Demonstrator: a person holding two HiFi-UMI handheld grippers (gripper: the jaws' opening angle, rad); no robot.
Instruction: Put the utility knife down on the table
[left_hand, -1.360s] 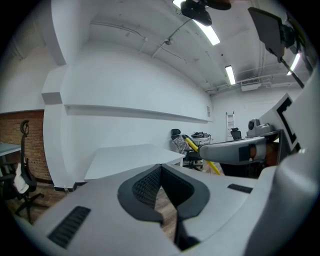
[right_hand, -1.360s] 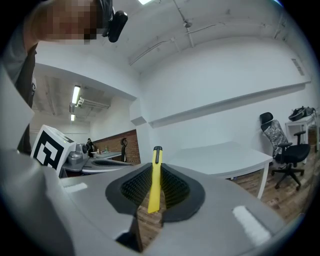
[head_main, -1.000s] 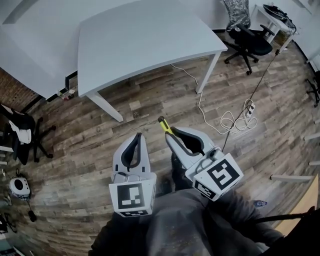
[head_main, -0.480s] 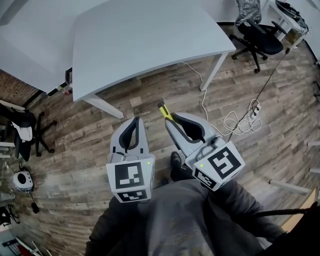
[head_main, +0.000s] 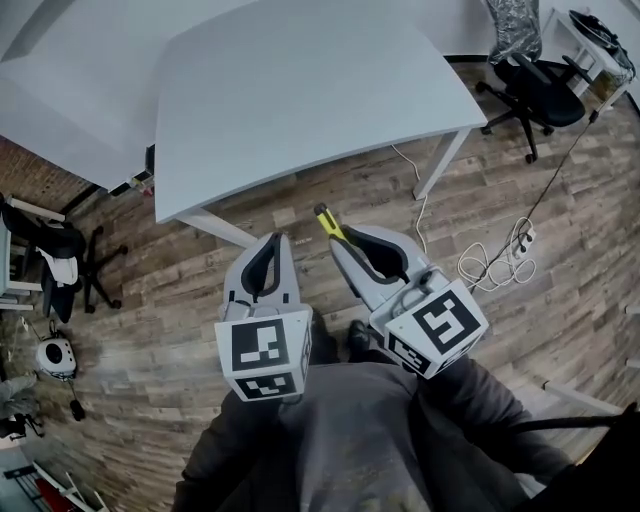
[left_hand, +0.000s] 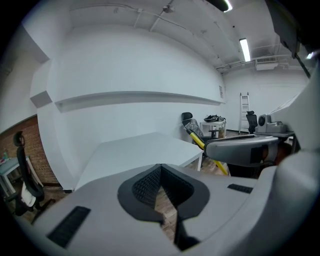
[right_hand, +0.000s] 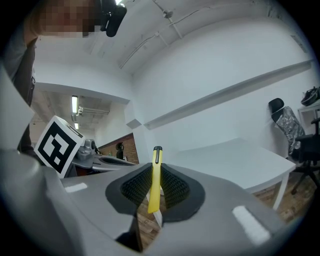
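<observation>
**A:** Where is the utility knife (right_hand: 155, 186) to be found?

**B:** It is pinched between the pads of the right gripper (head_main: 338, 243). Its yellow body is clamped edge-on, and its black end is seen sticking out past the jaw tips.

**A:** Has it been laid on the table (head_main: 300, 90)?

**B:** No. It is held in the air above the wooden floor (head_main: 150, 290), near the table's front edge, and its black end is pointed toward that edge. The tabletop is not touched by it.

**A:** How are the jaws of the left gripper (left_hand: 160, 169) set?

**B:** They are pressed together at the tips, and nothing is caught between them. Only a sliver of floor is seen through the gap lower down between the pads.

**A:** How are the two grippers placed?

**B:** They are held side by side, close to the person's body, and both are pointed toward the table.

**A:** What else is seen?

**B:** An office chair (head_main: 545, 95) is seen beyond the table's right corner. A white cable (head_main: 495, 262) is coiled on the floor to the right of the grippers.
</observation>
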